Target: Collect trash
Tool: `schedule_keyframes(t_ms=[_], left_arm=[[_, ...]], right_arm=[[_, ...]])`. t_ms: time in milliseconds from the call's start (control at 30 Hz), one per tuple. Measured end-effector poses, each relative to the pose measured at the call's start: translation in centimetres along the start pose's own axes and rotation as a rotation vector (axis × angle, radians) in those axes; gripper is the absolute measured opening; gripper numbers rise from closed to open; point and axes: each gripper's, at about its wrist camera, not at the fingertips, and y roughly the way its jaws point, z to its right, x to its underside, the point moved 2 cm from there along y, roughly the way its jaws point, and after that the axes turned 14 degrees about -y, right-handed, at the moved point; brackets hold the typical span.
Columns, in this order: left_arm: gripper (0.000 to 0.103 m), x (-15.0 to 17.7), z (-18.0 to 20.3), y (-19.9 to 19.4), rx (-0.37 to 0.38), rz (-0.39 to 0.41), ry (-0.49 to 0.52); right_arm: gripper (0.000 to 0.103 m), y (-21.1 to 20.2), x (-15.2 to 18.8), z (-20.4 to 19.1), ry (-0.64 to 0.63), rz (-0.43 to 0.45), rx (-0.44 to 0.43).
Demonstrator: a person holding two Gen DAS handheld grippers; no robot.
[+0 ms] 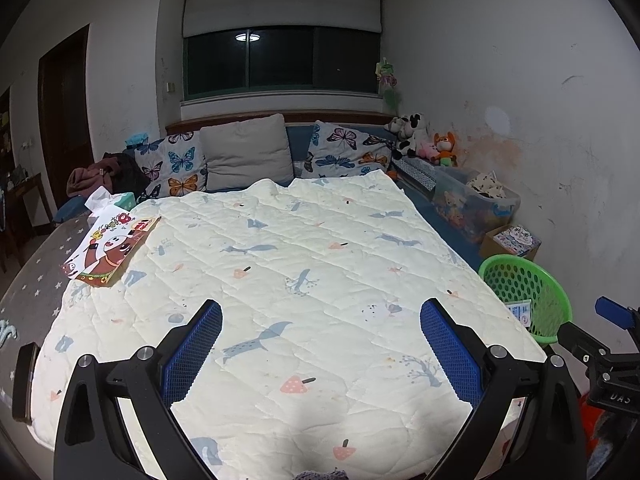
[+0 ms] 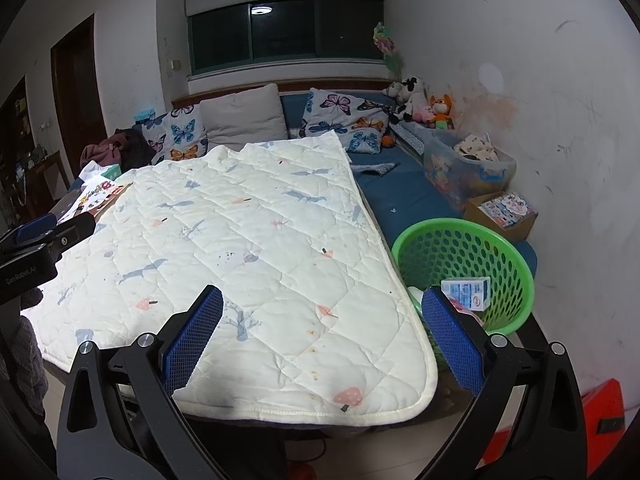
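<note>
A cream quilted bed cover printed with grey-blue whales and pink mushrooms (image 1: pixel 304 248) spreads across the bed and fills most of both views. Along the far wall sit butterfly-print pillows (image 1: pixel 172 164) and a plain grey cushion (image 1: pixel 248 152), with a cluster of plush toys (image 1: pixel 424 136) in the corner. On the blue mattress edge beside the cover stands a clear plastic storage box (image 2: pixel 468 168) and a small cardboard carton (image 2: pixel 500 212).

The round green perforated plastic basket (image 2: pixel 464 256) sits just beside the cover's right edge (its near rim is cut off by the right gripper's finger). Inside it leans a small white-and-blue carton (image 2: pixel 468 290), the collected trash; other items under it are too hidden to name. A flat colourful cartoon-printed package (image 1: pixel 112 248) lies on the cover's far left corner, with a green tissue box (image 1: pixel 120 200) just behind it.

The left gripper (image 1: pixel 320 344) hovers level above the cover's near half, its blue-padded fingers spread wide, grasping nothing and touching nothing. The right gripper (image 2: pixel 322 336) hangs over the cover's near right corner, fingers likewise spread wide and empty, its right pad overlapping the basket in view. Each gripper shows at the edge of the other's camera.
</note>
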Motion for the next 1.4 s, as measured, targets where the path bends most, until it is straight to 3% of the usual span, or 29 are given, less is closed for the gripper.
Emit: schedule_keyframes(t_ms=[1400], left_arm=[[0.096,1.0,-0.5,0.4,-0.010,-0.023,-0.028]], right_arm=[[0.099,0.8,-0.2,-0.6,-0.007,-0.010,-0.034]])
